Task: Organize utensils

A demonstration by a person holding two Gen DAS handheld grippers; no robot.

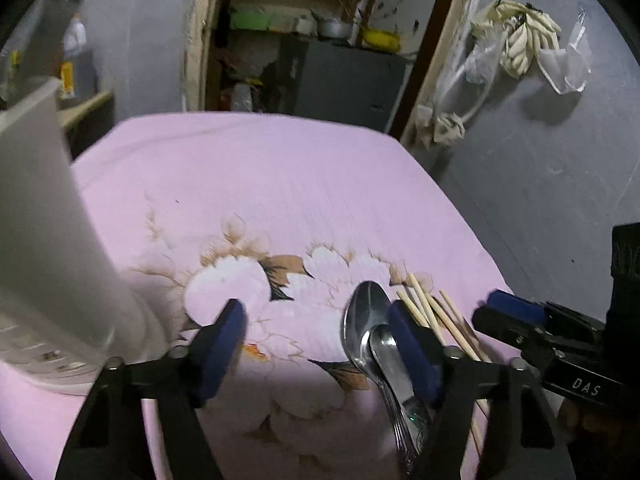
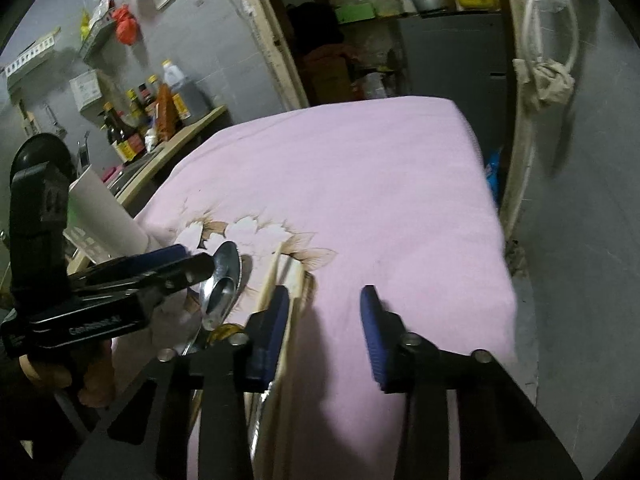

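Observation:
Two steel spoons [image 1: 370, 334] lie stacked on the pink flowered cloth [image 1: 260, 184], beside several wooden chopsticks [image 1: 432, 312]. My left gripper [image 1: 316, 336] is open and empty just above the cloth; its right finger [image 1: 412, 352] is next to the spoons. A white utensil holder [image 1: 48, 240] stands at the left. In the right wrist view my right gripper [image 2: 326, 328] is open and empty, its left finger [image 2: 270, 332] over the chopsticks [image 2: 280, 276], with the spoons [image 2: 222, 288] to its left. The left gripper [image 2: 176, 264] shows there; the right gripper [image 1: 516, 312] shows in the left wrist view.
The cloth-covered table [image 2: 360, 168] ends in a front-right edge near a grey wall. A side counter with sauce bottles [image 2: 152, 112] stands at the back left. A doorway with shelves [image 1: 312, 28] is behind the table.

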